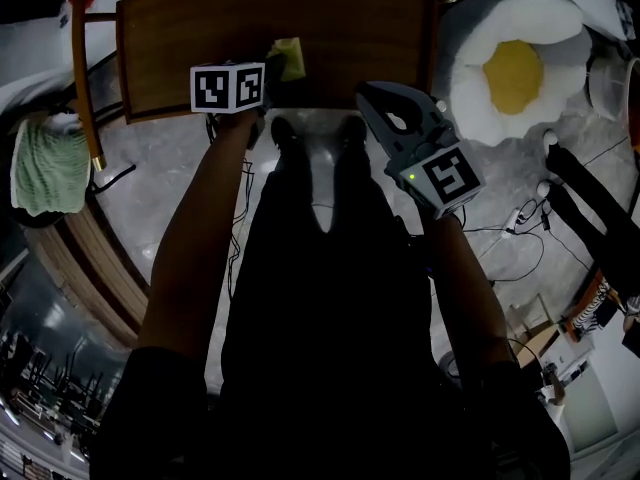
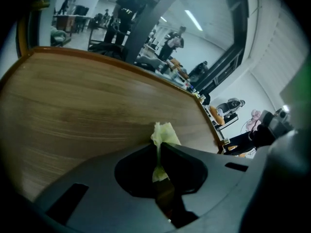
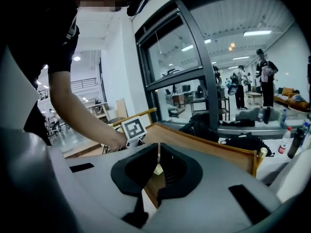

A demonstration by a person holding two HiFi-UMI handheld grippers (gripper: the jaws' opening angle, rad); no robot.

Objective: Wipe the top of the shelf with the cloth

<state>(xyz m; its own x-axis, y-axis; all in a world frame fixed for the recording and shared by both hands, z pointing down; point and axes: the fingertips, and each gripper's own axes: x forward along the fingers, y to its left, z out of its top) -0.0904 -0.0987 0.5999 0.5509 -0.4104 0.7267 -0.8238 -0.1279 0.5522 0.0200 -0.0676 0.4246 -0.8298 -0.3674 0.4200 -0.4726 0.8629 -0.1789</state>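
**Head view: left claw pinning cloth on shelf top, right claw idle at front edge**

Obs. 1. The shelf (image 1: 200, 38) is brown wood with a raised rim, seen from above. Its top is the worktop (image 1: 350, 28), dark-grained and bare apart from the cloth.

Obs. 2. The cloth (image 1: 288, 60) is a small yellow-green wad. It lies on the worktop close to the front edge, roughly mid-width.

Obs. 3. The left claw (image 1: 268, 76) reaches in over the front edge with its marker cube facing up. Its tips are at the cloth.

Obs. 4. In the left gripper view, the left claw (image 2: 159, 147) is clenched on the cloth (image 2: 164, 134). A crumpled tuft stands up past the tips, and a thin strip runs down between the jaws into the hollow behind them. The worktop (image 2: 87, 106) fills the view beyond the jaws, and the tuft rests against it.

Obs. 5. The right claw (image 1: 366, 96) sits at the shelf's front edge, to the right of the cloth and apart from it.

Obs. 6. In the right gripper view, the right claw (image 3: 158, 152) has its jaws pressed together. I can make out nothing gripped between them. The left claw's marker cube (image 3: 133, 129) and the hand holding it show beyond the jaws, over the wood.

Obs. 7. Surroundings: a fried-egg cushion (image 1: 515, 68) lies on the floor right of the shelf. A green towel (image 1: 48, 168) hangs at far left.
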